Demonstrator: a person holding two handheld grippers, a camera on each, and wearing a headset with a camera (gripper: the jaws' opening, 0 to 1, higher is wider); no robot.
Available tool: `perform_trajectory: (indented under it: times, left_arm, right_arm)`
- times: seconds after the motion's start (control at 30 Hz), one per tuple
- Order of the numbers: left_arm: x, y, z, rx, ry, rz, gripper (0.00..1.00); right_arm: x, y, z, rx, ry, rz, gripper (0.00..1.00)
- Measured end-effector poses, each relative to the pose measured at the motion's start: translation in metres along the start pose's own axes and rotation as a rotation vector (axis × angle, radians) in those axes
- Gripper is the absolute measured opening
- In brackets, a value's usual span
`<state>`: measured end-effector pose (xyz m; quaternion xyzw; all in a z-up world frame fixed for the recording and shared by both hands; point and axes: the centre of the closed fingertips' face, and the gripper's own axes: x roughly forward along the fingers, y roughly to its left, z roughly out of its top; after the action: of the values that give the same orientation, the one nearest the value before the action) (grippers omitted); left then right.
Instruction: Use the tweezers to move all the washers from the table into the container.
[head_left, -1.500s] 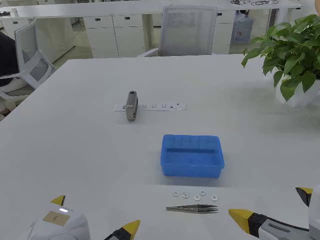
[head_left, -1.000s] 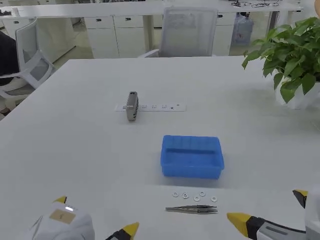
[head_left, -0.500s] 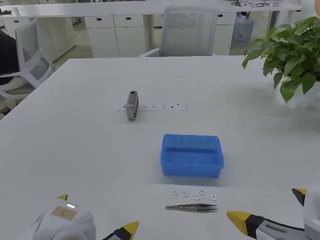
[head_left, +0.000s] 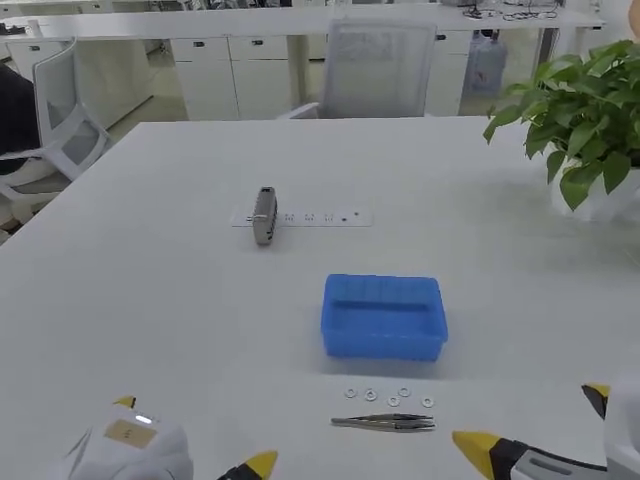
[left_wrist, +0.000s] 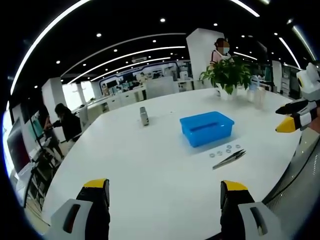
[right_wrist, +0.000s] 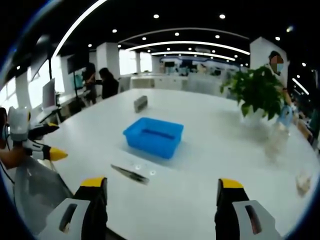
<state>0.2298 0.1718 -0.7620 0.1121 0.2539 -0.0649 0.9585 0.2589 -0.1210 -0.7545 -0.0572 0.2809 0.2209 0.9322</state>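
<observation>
1. Hovering at the near left edge of the tabletop (head_left: 150, 300), the left gripper (left_wrist: 165, 184) has its yellow-tipped jaws wide apart, with nothing between them.
2. The right gripper (right_wrist: 162, 182) hangs at the near right edge. Its jaws are spread just as wide and also grip nothing.
3. The tweezers (head_left: 383, 422) lie flat on the tabletop between the two grippers, nearer the right one. They run left to right, and neither gripper touches them.
4. Five washers (head_left: 390, 396) sit in a loose row on the bare tabletop, just beyond the tweezers. They lie between the tweezers and the container, apart from both.
5. The blue container (head_left: 383, 317) stands just beyond the washers with its open side up, near the middle of the tabletop.
6. Farther off and to the left, a white power strip (head_left: 320, 217) lies flat, with a grey plug (head_left: 264, 213) at its left end.
7. A leafy plant (head_left: 580, 110) stands at the far right, and a grey chair (head_left: 378, 65) is drawn up to the far edge.
</observation>
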Motion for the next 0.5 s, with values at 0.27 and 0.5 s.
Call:
perform_trajectory:
  times: [0.27,0.5]
  left_arm:
    - [-0.0006,0.0003,0.0013,-0.006,-0.005,-0.001,0.93]
    - [-0.0016,0.0017,0.003,-0.013,-0.014,0.003,0.93]
  right_arm:
    - [0.0003,-0.0003,-0.001,-0.003,0.004,0.001,0.89]
    - [0.0006,0.0002,-0.0015,-0.005,0.006,0.005,0.88]
